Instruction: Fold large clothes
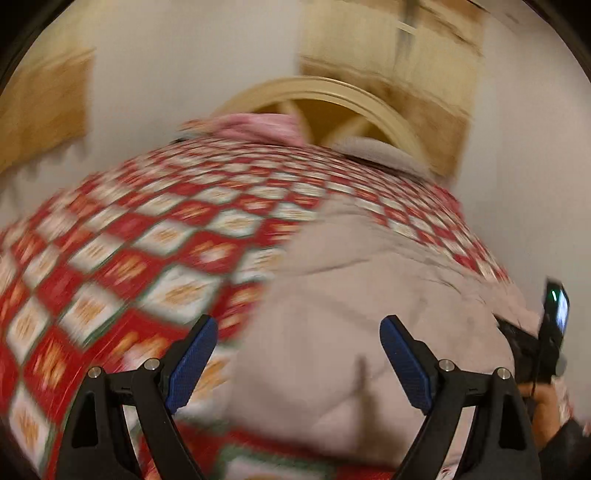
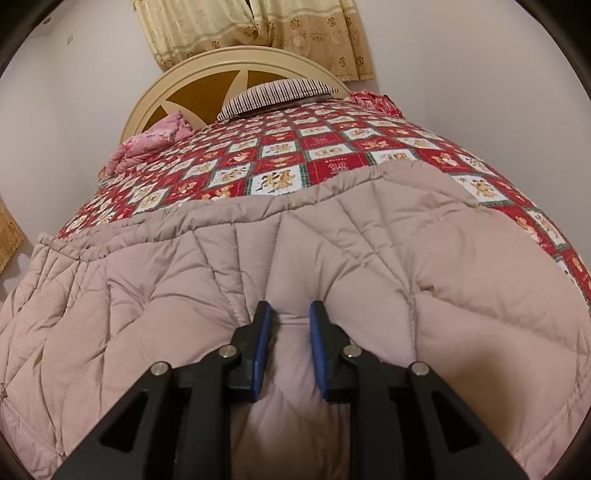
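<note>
My right gripper [image 2: 290, 314] is clamped on a puffed fold of the beige quilted coat [image 2: 295, 240]; fabric bulges up between the two blue pads [image 2: 263, 332], jaws narrow. The coat lies spread across the near end of the bed, on the red-and-white checked bedspread [image 2: 295, 147]. Its gathered hem edge runs across the bed toward the headboard side, and its left part reaches the bed's left edge.

My left gripper [image 1: 298, 332] has jaws wide apart, nothing between them, not touching anything I can make out. It hangs above the coat [image 1: 351, 295] near the coat's left border, where beige meets the checked bedspread [image 1: 147, 229]. Left view is heavily motion-blurred, so detail is poor. At that view's right edge my right hand [image 1: 543, 397] shows, with the other gripper's black body [image 1: 550, 343] and a lit screen on it, down at the coat.

Far end of the bed: cream arched headboard [image 2: 207, 66] with brown panels. A striped pillow [image 2: 277, 92] leans at the headboard, near its middle. A crumpled pink cloth [image 2: 155, 140] sits at the bed's far-left corner, and a red patterned cloth [image 2: 373, 99] at the far-right corner. A patterned yellow curtain [image 2: 295, 33] hangs on the wall behind the headboard.
</note>
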